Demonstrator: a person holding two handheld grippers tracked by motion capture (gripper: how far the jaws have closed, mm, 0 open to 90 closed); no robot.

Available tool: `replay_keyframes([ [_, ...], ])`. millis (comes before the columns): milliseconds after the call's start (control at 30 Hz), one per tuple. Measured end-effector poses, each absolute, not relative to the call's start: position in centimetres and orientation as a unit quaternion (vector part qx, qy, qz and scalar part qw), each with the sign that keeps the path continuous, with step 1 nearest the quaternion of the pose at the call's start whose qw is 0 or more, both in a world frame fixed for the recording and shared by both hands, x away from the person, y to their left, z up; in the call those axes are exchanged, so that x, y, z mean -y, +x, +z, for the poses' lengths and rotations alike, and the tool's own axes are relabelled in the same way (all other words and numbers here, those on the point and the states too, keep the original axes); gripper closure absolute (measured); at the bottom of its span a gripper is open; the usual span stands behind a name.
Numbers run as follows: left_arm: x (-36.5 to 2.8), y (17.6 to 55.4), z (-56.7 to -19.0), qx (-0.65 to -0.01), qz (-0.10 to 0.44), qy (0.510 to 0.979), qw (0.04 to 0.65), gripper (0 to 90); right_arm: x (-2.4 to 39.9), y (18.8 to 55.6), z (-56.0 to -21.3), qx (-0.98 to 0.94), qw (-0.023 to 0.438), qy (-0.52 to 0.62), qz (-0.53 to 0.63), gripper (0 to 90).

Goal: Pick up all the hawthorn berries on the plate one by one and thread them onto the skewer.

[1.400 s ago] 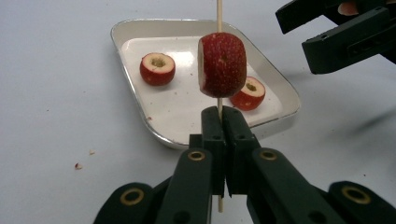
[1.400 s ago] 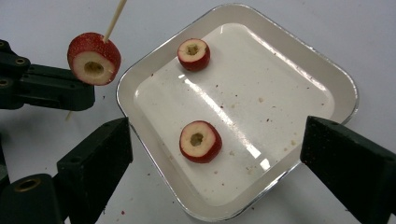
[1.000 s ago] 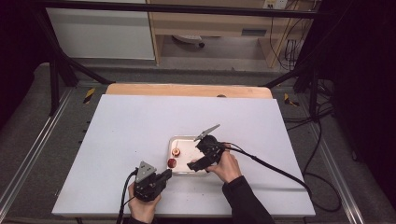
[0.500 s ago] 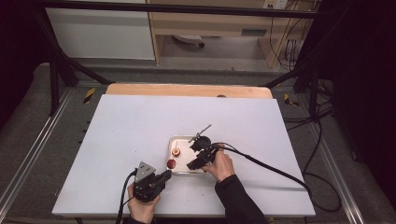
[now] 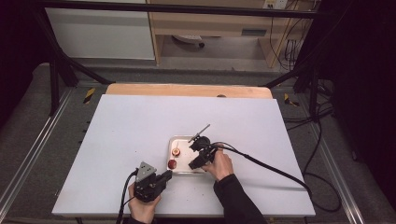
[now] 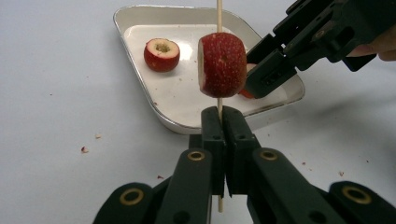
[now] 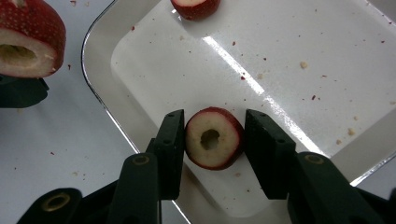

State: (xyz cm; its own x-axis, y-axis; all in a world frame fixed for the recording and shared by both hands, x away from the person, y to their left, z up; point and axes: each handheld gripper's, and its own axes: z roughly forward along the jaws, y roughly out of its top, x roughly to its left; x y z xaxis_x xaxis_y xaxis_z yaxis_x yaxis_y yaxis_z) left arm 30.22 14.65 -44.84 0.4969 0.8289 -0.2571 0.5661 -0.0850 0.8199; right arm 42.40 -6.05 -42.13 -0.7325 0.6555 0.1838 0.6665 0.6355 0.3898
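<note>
On the white worktop, high view: a small metal tray (image 5: 183,141) sits near the middle, toward the person's side.
Tray contents, high view: two red fruit pieces, one (image 5: 176,152) inside and one (image 5: 172,164) at the near-left edge.
Right claw, high view: right claw (image 5: 196,161) reaches over the tray from the right, held by the right hand (image 5: 220,164); a thin skewer (image 5: 200,132) angles up past it.
Left claw, high view: left claw (image 5: 164,176) rests low over the worktop's near edge, just left of the tray; jaw gap too small to read here.

Left gripper view, left claw: left claw (image 6: 223,122) is pinched tight on the wooden skewer (image 6: 218,14), which stands upright.
Left gripper view, skewered piece: a strawberry chunk (image 6: 222,64) is threaded on the stick just above the jaws.
Left gripper view, tray: tray (image 6: 140,88) lies behind, holding a hollow-cored strawberry slice (image 6: 161,54).
Left gripper view, other tool: right claw (image 6: 266,74) dips into the tray at right, beside a partly hidden red piece.

Right gripper view, right claw: right claw (image 7: 214,144) is narrowly spread around a strawberry ring (image 7: 214,138) lying flat in the tray (image 7: 100,100); left jaw touches it, right jaw sits just beside it.
Right gripper view, other fruit: skewered chunk (image 7: 29,39) at upper left, another slice (image 7: 195,8) at the top edge.
Right gripper view, debris: crumbs and red flecks dot the tray floor.
</note>
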Motion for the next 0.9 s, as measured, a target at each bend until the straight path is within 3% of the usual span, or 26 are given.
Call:
replay_keyframes([
  [233,-14.5,30.1,-44.7,-0.48,0.135,0.722,0.48,88.3,6.5,42.2,-40.9,0.89,0.01,-0.38,-0.251,59.7],
  [567,-13.6,29.6,-44.4,-0.486,0.13,0.708,0.495,88.4,9.4,42.2,-38.4,0.82,-0.004,-0.412,-0.396,59.8],
  [900,-11.8,29.0,-44.0,-0.499,0.129,0.694,0.503,88.5,11.5,42.1,-38.9,0.724,-0.008,-0.45,-0.523,59.9],
])
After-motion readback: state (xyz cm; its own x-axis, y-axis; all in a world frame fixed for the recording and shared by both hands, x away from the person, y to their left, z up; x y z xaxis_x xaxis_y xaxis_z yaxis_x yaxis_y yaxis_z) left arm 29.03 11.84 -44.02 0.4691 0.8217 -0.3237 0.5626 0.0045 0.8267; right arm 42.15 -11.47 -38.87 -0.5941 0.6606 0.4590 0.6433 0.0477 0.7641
